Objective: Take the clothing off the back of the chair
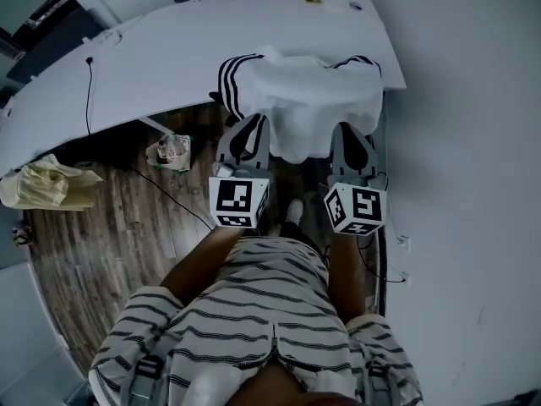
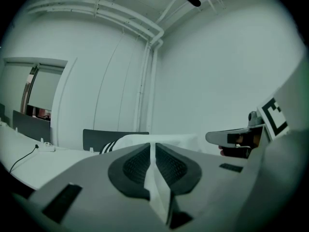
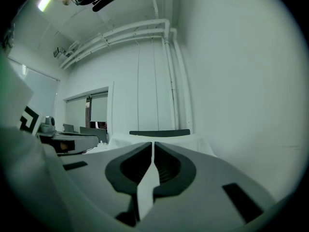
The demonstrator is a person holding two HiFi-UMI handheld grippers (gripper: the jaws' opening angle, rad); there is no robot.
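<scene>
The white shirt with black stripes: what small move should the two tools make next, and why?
Probably raise both tools together and draw the shirt toward you. The left tool and right tool are each shut on its near edge, white cloth pinched in each, while the rest hangs draped by the table, apparently over the chair back hidden beneath.
</scene>
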